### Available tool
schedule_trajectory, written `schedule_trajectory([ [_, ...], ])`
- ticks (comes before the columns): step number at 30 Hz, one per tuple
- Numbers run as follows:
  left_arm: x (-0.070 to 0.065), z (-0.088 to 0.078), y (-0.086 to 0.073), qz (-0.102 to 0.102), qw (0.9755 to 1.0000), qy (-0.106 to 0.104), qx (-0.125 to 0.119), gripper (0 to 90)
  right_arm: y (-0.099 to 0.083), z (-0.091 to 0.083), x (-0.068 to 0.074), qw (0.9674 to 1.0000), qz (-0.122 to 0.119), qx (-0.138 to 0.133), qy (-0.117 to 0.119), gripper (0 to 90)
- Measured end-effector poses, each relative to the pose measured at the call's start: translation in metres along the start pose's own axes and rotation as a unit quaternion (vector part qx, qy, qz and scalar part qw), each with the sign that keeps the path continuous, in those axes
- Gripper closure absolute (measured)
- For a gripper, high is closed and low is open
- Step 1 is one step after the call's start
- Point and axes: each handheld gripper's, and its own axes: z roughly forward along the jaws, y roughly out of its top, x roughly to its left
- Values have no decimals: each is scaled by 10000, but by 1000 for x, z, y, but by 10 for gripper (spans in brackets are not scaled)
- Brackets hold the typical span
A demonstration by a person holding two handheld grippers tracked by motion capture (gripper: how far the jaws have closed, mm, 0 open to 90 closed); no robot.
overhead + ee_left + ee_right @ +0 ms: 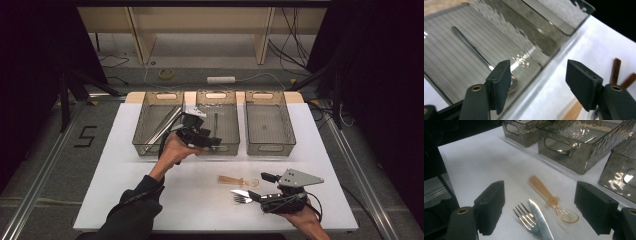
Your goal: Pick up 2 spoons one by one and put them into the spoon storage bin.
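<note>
Risk of snagging fork tines under knife blade while sorting cutlery.

Right gripper [539, 205], wide open and empty, poised over silver metal fork [527, 221], serrated knife [541, 220], amber plastic spoon [551, 200]; left gripper [537, 82], open and empty, beside middle smoked-plastic bin [216, 102]. White tabletop [125, 190], dark curtained room.

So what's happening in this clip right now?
A person is sorting cutlery into three smoked-plastic bins. The left hand-held gripper hangs open over the middle bin, where a metal spoon lies. The right hand-held gripper is open just short of a fork, a knife and an amber plastic spoon on the white table.
</note>
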Motion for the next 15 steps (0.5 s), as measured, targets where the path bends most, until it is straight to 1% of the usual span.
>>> schedule_trajectory([
  [2,-6,0,-3,171,9998,-1,40,344,0,-1,0,10000,-10,-21,-22,256],
  [4,-11,0,-6,299,9995,-27,83,329,1,-2,-1,10000,-4,-54,-28,256],
  [5,-13,-1,-7,349,9993,-7,115,322,1,-3,-1,10000,1,-59,-32,256],
  [8,-17,-2,-9,390,9992,-56,118,315,0,-3,-2,10000,7,-50,-52,256],
  [11,-21,-2,-12,486,9987,-93,154,303,0,-5,-3,10000,18,-82,-50,256],
  [13,-24,-1,-12,500,9986,-117,153,296,0,-5,-3,9999,42,-83,-65,256],
  [15,-28,1,-14,557,9982,-179,165,291,0,-5,-4,9999,39,-91,-69,256],
])
